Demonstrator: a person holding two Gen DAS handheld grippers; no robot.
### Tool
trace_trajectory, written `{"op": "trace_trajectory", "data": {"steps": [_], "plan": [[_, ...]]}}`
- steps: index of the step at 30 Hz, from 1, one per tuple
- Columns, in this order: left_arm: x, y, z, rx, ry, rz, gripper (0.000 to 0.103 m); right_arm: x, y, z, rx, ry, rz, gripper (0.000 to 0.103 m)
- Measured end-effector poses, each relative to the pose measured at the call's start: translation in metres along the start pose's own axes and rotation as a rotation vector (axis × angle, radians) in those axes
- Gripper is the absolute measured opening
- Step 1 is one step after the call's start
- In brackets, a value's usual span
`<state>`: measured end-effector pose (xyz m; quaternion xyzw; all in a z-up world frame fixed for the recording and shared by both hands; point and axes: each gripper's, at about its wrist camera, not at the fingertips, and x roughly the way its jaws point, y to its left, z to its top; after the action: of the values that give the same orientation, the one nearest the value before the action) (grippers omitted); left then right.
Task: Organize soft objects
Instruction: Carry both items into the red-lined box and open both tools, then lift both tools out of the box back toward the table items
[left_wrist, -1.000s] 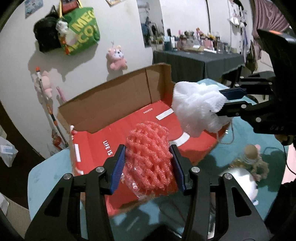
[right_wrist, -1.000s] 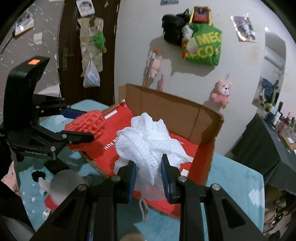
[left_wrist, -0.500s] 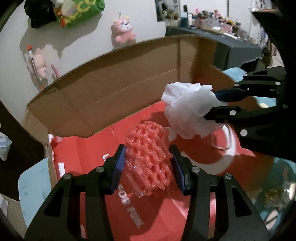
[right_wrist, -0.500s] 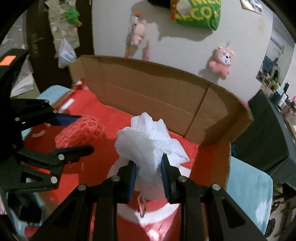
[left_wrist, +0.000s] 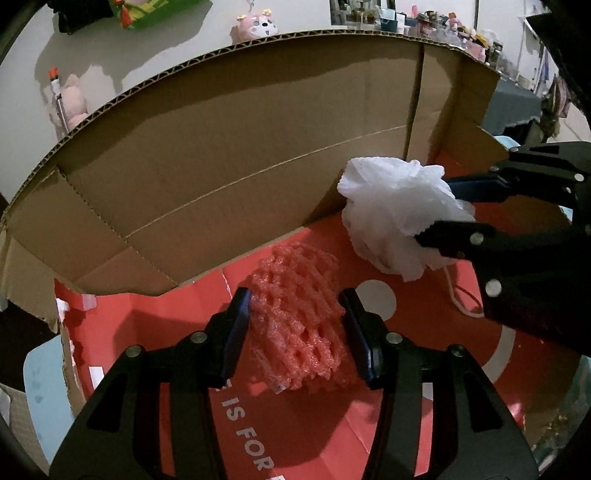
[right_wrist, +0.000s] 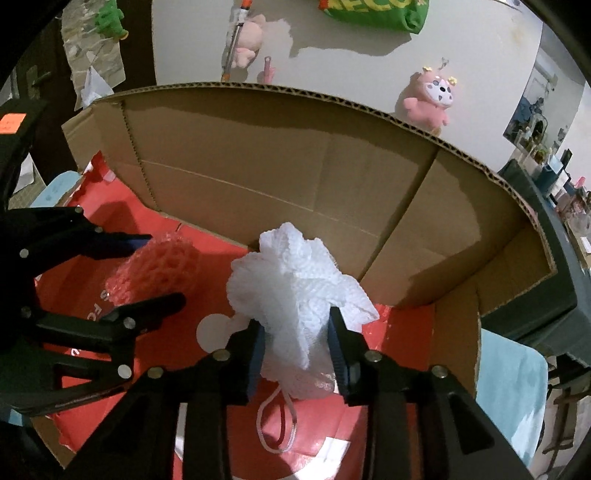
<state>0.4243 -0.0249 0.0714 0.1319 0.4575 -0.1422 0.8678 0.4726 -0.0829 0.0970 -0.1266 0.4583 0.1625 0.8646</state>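
Note:
A pink foam net (left_wrist: 295, 325) sits between the pads of my left gripper (left_wrist: 297, 326), just above the red floor of an open cardboard box (left_wrist: 221, 147). Its jaws are opening, and the pads still touch the net's sides. To its right, a white mesh bath pouf (right_wrist: 295, 295) is between the pads of my right gripper (right_wrist: 297, 349), whose jaws are also opening. The pouf's cord loop (right_wrist: 277, 424) hangs down onto the red floor. In the right wrist view the left gripper (right_wrist: 162, 267) and the net (right_wrist: 162, 266) are at the left, inside the box (right_wrist: 295, 166).
Tall brown flaps wall the box at the back and right. Beyond them a pink plush toy (right_wrist: 428, 99) and a green bag (right_wrist: 373, 11) hang on the white wall. The box stands on a teal tablecloth (right_wrist: 509, 387). A dark-covered table (right_wrist: 554, 221) stands at the right.
Both grippers have moved forward and down into the box with their objects. Both pairs of jaws stand wider apart now, the right one clearly so.

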Motion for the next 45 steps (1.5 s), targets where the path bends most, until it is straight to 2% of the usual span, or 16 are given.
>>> {"op": "trace_trajectory", "data": {"steps": [6,13,16,24,26,30,35,39,41,45], "plan": [[-0.003,-0.003,-0.007,0.016,-0.02,0.002,0.055,0.002,0.005,-0.002,-0.008,-0.004,-0.001,0.044],[-0.007,0.0,-0.012,0.01,-0.039,0.006,0.073,0.005,0.002,0.001,0.0,-0.001,0.005,0.053],[-0.011,0.002,-0.016,0.003,-0.048,-0.003,0.073,0.005,0.001,0.001,0.005,0.001,0.009,0.062],[-0.021,0.004,-0.007,-0.021,-0.069,-0.019,0.074,-0.006,0.0,-0.002,0.015,-0.017,0.004,0.073],[-0.032,0.009,-0.01,-0.036,-0.089,-0.023,0.079,-0.015,0.0,-0.003,0.023,-0.036,0.004,0.081],[-0.063,0.01,-0.013,-0.058,-0.152,-0.027,0.08,-0.044,0.0,-0.005,0.032,-0.083,0.002,0.086],[-0.114,0.004,-0.023,-0.101,-0.255,-0.05,0.094,-0.097,-0.001,-0.015,0.056,-0.175,0.013,0.099],[-0.16,-0.004,-0.04,-0.132,-0.34,-0.065,0.095,-0.148,0.002,-0.031,0.066,-0.257,0.01,0.101],[-0.185,-0.009,-0.052,-0.143,-0.39,-0.081,0.099,-0.173,0.005,-0.041,0.063,-0.305,0.002,0.103],[-0.229,-0.024,-0.083,-0.161,-0.485,-0.085,0.1,-0.226,0.018,-0.073,0.052,-0.405,0.001,0.103]]}}
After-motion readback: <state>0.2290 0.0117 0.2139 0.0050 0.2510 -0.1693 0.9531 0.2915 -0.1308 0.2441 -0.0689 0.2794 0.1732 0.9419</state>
